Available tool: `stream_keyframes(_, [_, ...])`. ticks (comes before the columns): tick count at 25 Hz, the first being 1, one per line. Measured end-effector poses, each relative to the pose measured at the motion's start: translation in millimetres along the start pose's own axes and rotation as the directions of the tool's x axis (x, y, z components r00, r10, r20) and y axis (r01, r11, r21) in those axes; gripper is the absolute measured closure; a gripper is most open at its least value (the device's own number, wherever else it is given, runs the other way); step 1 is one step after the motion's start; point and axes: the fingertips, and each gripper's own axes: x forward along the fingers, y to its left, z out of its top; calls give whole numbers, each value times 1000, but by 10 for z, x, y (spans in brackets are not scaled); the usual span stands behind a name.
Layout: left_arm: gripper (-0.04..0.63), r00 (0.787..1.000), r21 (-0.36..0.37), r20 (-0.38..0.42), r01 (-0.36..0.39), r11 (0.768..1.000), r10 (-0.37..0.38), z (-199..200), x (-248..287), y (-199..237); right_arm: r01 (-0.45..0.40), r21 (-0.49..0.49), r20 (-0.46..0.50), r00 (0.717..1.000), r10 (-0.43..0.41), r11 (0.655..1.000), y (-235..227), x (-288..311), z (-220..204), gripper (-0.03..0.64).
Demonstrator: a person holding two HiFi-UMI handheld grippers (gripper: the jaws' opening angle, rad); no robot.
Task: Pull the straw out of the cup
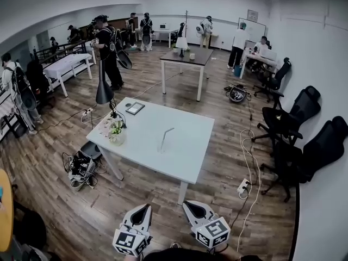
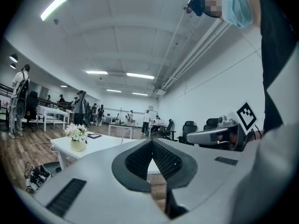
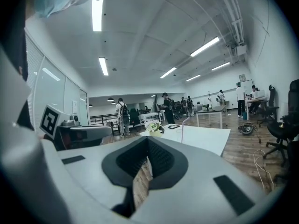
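Left claw: we see our left gripper [image 2: 151, 143] with its jaws pressed together, nothing between them.
Right claw: our right gripper [image 3: 147, 140] is closed too, and empty.
Straw: the thin pale straw [image 1: 166, 136] leans in the small clear cup [image 1: 163, 146].
Place: the cup stands on the white rectangular table [image 1: 190, 156], well apart from both grippers, beside the pale vase of white flowers [image 1: 116, 133].

I see: wood-plank floor [image 1: 228, 118] | white walls [image 1: 321, 53] | white desk [image 1: 190, 151] mid-room | black office chairs [image 1: 296, 110] beyond its right edge | ceiling strip lights [image 3: 97, 13] lit
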Motion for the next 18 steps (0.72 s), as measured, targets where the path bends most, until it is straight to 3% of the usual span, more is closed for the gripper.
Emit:
stream_keyframes(8, [584,1000,-31,-17,-16,999,16,-60,152,73,9,15,-16,1000,-9,1000,-168,98,-28,600])
stream_keyframes(18, [584,999,-26,-24,37,999,-38,51,505,394,60,32,-18,998,-59,998,-327,446,73,600])
